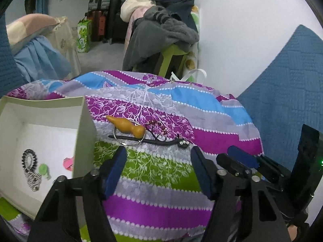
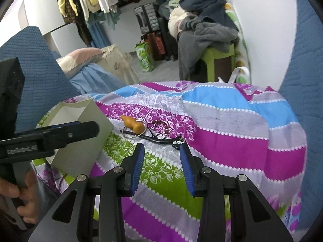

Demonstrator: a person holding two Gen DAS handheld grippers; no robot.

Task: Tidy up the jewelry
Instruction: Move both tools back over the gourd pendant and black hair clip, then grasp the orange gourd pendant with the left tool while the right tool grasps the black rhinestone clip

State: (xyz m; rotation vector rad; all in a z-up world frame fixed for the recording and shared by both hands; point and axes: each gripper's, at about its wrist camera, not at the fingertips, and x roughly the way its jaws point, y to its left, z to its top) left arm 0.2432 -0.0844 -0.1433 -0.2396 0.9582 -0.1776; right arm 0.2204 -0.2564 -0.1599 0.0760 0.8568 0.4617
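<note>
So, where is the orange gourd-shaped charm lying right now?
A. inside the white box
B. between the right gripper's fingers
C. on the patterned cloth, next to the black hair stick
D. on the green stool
C: the orange gourd charm lies on the patterned cloth over a metal ring, touching the black hair stick, outside the white box.

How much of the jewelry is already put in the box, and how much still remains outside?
Done: the white box already holds a beaded bracelet and a metal chain. In hand: nothing; the left tool and right tool are both open and empty above the bedsheet. Left: the gourd pendant on its ring, the black hair stick and the red bead string.
</note>
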